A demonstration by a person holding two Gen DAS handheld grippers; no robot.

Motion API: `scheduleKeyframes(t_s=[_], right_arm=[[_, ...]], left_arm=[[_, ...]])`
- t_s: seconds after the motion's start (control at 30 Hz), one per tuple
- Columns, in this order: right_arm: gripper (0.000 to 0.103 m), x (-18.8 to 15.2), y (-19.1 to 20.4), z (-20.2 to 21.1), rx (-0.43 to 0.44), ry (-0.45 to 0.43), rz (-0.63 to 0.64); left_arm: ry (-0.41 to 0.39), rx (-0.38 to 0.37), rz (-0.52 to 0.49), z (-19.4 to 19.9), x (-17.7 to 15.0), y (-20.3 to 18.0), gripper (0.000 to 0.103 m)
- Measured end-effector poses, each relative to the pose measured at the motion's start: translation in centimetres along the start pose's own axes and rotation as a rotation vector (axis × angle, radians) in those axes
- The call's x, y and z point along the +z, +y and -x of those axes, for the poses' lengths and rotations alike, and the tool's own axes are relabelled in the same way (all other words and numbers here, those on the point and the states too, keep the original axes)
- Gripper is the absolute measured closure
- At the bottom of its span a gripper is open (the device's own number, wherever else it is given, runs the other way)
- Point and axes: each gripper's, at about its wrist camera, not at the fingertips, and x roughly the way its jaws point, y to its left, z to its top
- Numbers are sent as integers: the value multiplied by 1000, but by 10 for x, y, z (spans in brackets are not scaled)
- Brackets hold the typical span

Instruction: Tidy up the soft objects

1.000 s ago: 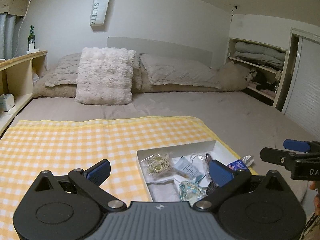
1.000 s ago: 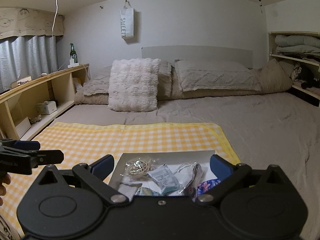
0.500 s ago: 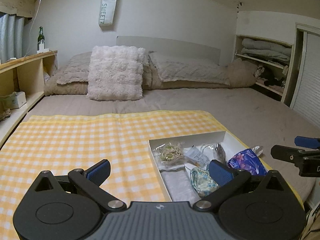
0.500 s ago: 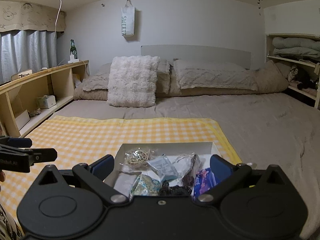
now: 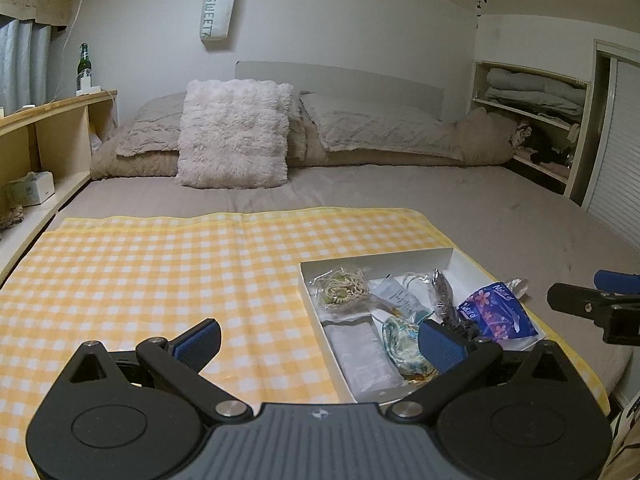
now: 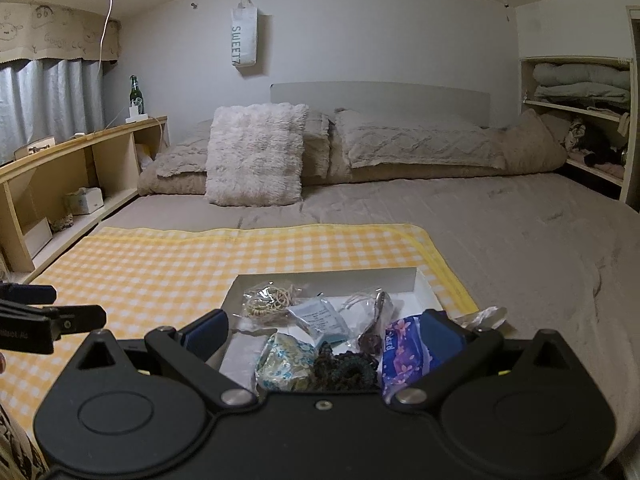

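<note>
- Holding my left gripper (image 5: 318,338) low over the yellow checked cloth (image 5: 160,272), jaws spread wide, nothing between them.
- Cloth covers the near part of the bed (image 5: 480,208); fluffy pillow (image 5: 234,134) stands well back at the head end.
- White tray (image 5: 376,258) sits on the cloth's right part, just right of my left gripper.
- Tray contents, left to right: bagged rubber bands (image 5: 342,290), flat white pack (image 5: 366,350), small pale sachet (image 5: 396,294), floral pouch (image 5: 404,346), dark scrunchie (image 6: 346,368), purple tissue pack (image 5: 494,312) leaning on the tray's right edge.
- My right gripper (image 6: 324,336) hovers at the tray's near edge, jaws wide apart, gripping nothing; the tray items show between its fingers.
</note>
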Motion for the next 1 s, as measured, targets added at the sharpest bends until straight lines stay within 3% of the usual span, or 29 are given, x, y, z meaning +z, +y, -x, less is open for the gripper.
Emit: scheduleKeyframes(t_s=[1.0], right_arm=[[0, -1, 6, -1, 12, 3, 30]], left_arm=[[-4, 5, -7, 1, 1, 1, 0]])
